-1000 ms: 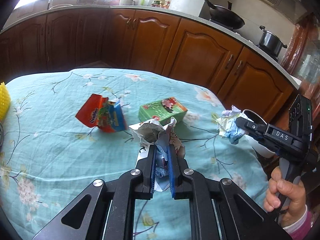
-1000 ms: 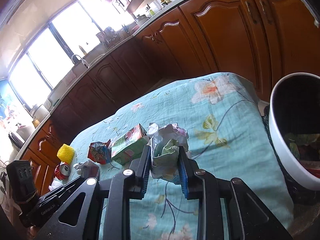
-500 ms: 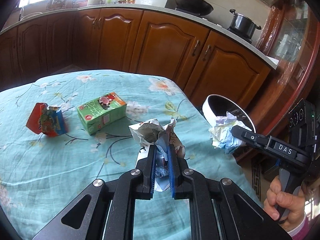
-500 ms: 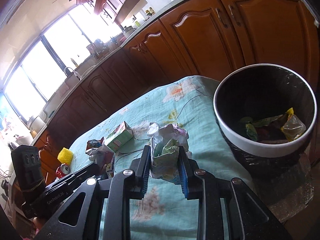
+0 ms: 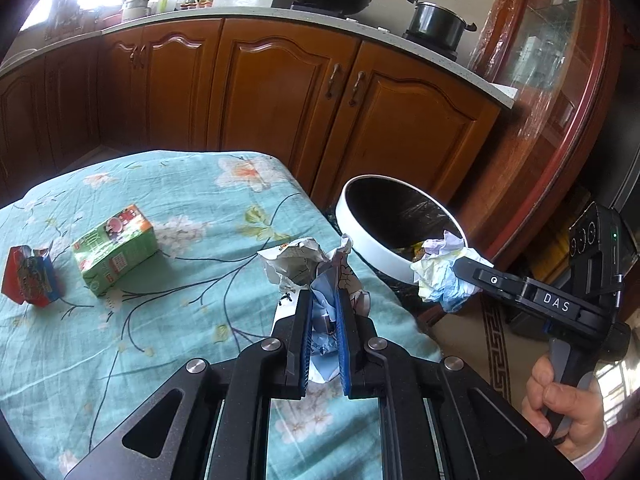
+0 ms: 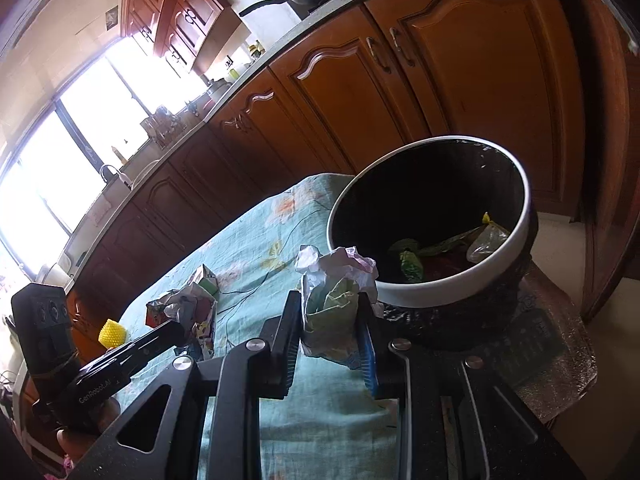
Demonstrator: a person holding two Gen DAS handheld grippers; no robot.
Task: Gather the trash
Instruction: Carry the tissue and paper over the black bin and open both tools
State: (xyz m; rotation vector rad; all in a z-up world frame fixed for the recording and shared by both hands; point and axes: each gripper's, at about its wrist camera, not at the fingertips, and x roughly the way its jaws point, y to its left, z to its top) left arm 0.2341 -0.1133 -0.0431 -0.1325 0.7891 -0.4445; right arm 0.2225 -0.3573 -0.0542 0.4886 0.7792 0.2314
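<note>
Left wrist view: left tongs [image 5: 324, 320] clamp crumpled wrappers [image 5: 308, 268] over the tabletop [image 5: 180, 320]; a green carton [image 5: 116, 250] and red packet [image 5: 28, 276] remain. Right wrist view: right tongs [image 6: 330, 320] grip a paper wad [image 6: 340, 280] near the part-filled bin [image 6: 516, 236].

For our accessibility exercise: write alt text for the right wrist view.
The right gripper holds a crumpled paper wad in its jaws, close to a white-rimmed trash bin beside a floral-clothed table. At left, the left gripper carries more crumpled trash.

A table [image 5: 168, 360] under teal floral cloth bears a green carton [image 5: 114, 254] beside a red wrapper [image 5: 30, 280].
</note>
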